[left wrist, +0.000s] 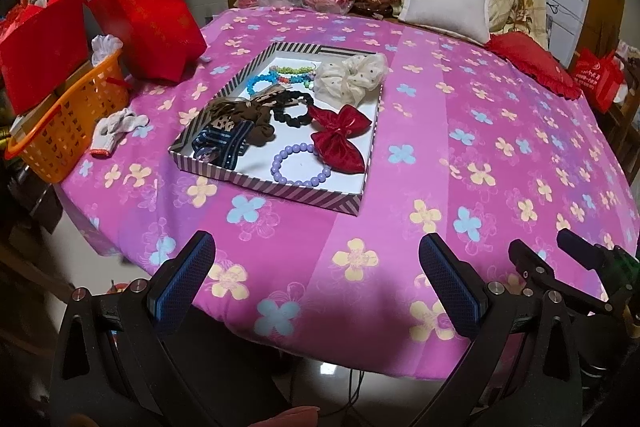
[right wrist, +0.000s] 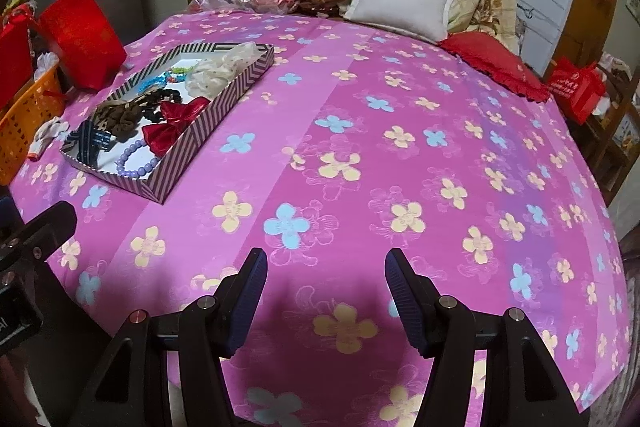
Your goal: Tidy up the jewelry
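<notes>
A shallow striped tray [left wrist: 256, 183] [right wrist: 212, 125] lies on the pink flowered cloth [left wrist: 460, 155] [right wrist: 360, 155]. It holds a lilac bead bracelet [left wrist: 298, 165] [right wrist: 134, 157], a red bow [left wrist: 340, 135] [right wrist: 176, 121], a cream scrunchie [left wrist: 350, 75] [right wrist: 224, 67], a black scrunchie [left wrist: 292, 109], a brown leopard hair tie [left wrist: 240, 115], a blue striped bow [left wrist: 224, 147] and coloured bead bracelets [left wrist: 280, 77]. My left gripper [left wrist: 316, 275] hovers open near the cloth's front edge, well short of the tray. My right gripper [right wrist: 326, 291] is open over bare cloth, with the tray far to its upper left.
An orange basket [left wrist: 64, 131] and red gift bags [left wrist: 152, 15] stand left of the tray, with a white glove [left wrist: 116, 127] beside them. A white cushion [left wrist: 444, 3], a red cushion [left wrist: 532, 63] and heaped bedding lie at the back.
</notes>
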{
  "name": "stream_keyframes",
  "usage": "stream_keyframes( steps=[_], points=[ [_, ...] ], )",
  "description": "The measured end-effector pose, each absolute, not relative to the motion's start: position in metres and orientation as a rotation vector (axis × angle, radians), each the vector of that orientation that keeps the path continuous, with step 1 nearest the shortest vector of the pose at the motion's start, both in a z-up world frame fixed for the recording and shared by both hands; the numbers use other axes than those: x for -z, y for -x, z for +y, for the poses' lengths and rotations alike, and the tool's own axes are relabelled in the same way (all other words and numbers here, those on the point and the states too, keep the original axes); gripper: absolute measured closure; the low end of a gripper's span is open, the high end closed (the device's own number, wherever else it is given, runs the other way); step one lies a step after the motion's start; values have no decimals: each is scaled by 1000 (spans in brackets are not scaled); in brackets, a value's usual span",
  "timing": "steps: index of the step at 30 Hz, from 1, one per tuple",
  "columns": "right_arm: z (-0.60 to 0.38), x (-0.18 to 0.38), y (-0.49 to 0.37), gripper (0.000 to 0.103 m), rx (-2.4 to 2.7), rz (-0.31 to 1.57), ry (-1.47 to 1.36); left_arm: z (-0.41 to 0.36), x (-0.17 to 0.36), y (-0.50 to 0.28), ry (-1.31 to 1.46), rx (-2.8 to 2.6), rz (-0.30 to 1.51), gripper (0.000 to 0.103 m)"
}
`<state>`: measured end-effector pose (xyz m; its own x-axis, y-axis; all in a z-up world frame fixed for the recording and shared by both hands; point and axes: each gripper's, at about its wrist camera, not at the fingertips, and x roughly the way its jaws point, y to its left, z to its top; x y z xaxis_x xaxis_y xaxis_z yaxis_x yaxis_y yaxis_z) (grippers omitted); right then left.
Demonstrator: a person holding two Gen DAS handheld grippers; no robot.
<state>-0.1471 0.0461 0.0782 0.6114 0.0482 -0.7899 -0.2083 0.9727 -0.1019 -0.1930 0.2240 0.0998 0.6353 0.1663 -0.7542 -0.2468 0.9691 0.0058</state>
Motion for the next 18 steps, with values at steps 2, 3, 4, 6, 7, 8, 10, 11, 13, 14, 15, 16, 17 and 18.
stream_keyframes(
  steps=[2, 3, 4, 6, 7, 8, 10, 11, 13, 14, 15, 16, 17, 18],
  points=[
    [46, -79, 149, 44, -141, 890, 205, 222, -100, 193, 95, -238, 852, 1],
    [46, -79, 149, 44, -141, 887, 208, 223, -100, 193, 94, -238, 852, 1],
    [46, -79, 149, 44, -141, 884, 211, 222, -100, 193, 90, -238, 854, 1],
    [45, -79, 150, 44, -142, 881, 213, 221, -99, 193, 83, -241, 856, 1],
    [45, -79, 150, 44, -142, 880, 214, 221, -99, 193, 80, -243, 857, 1],
    [45, -79, 150, 44, -140, 880, 216, 220, -99, 193, 77, -244, 857, 1],
    [43, -78, 150, 44, -136, 881, 219, 219, -99, 193, 74, -245, 858, 1],
    [43, -78, 150, 44, -135, 882, 219, 219, -98, 193, 74, -244, 859, 1],
    [41, -77, 149, 44, -134, 885, 216, 218, -98, 193, 71, -244, 859, 1],
    [41, -77, 149, 44, -134, 885, 215, 218, -98, 193, 68, -244, 859, 1],
    [40, -77, 149, 44, -133, 885, 216, 217, -98, 193, 65, -244, 859, 1],
    [40, -77, 150, 44, -132, 883, 216, 216, -98, 194, 60, -246, 858, 1],
    [40, -77, 150, 44, -131, 879, 218, 215, -98, 194, 57, -247, 856, 1],
    [40, -77, 150, 44, -131, 875, 221, 214, -98, 193, 54, -247, 855, 1]
  ],
)
